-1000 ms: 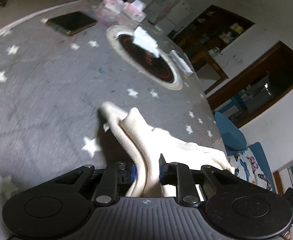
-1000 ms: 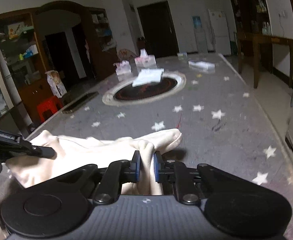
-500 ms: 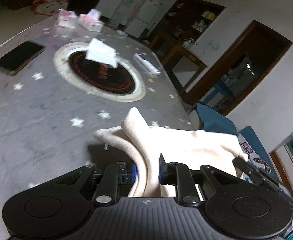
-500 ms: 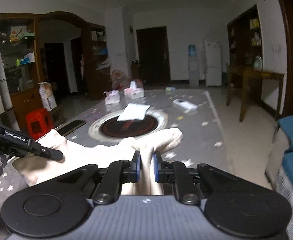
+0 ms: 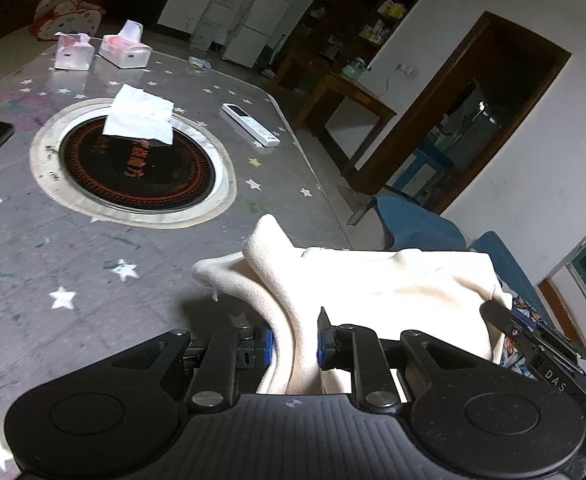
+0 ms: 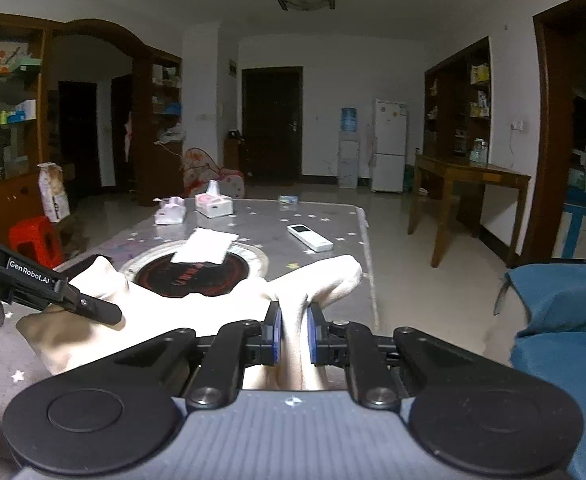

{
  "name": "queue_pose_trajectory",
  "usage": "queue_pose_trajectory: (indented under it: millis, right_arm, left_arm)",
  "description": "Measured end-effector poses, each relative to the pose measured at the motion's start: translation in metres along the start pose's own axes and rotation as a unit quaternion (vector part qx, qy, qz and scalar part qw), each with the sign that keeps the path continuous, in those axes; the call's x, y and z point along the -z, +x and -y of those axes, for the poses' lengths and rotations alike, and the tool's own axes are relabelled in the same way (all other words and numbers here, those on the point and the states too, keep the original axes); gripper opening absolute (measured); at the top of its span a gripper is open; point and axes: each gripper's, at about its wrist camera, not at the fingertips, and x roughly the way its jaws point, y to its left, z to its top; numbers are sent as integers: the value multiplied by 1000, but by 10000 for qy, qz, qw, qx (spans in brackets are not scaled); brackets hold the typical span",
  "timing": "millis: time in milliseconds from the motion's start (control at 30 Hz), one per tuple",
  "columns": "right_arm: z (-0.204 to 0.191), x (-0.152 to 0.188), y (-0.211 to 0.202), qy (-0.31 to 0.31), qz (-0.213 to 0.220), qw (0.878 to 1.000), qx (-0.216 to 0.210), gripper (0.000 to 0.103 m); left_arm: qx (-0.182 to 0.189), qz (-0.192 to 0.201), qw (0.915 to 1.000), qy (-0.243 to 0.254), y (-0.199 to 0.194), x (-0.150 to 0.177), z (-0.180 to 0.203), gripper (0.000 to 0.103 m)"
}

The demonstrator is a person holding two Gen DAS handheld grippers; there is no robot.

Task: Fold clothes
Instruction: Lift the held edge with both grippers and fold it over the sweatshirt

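Cream cloth hangs stretched above the starred table, each end bunched between nearly closed jaws: left gripper clamps one, right gripper the other. "GenRobot.AI" shows on the left gripper's side, "DAS" on the right's.

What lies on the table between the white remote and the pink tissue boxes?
In the right wrist view, only bare starry tabletop separates the remote from the tissue boxes.
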Motion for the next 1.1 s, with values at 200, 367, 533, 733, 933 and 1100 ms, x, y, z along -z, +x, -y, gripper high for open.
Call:
queue_pose_trajectory:
  millis: [200, 367, 533, 733, 933, 1100]
  right_arm:
    - [14, 8, 14, 14, -173, 9997, 145, 11]
    - [22, 15, 25, 67, -301, 9993, 188, 11]
    - [25, 24, 36, 112, -450, 9987, 208, 11]
    - [31, 36, 48, 157, -630, 9976, 229, 11]
    - [35, 42, 57, 193, -739, 9967, 262, 11]
    - [40, 50, 67, 287, -889, 9952, 292, 12]
  left_arm:
    - [-100, -163, 9997, 139, 23, -2, 7, 20]
    - [-159, -277, 9994, 162, 37, 0, 7, 20]
    - [-215, -405, 9988, 150, 49, 4, 5, 20]
    - [-264, -531, 9981, 133, 60, 7, 2, 20]
    - [-315, -632, 9974, 133, 69, 9, 0, 20]
    - [-355, -701, 9968, 132, 76, 11, -4, 21]
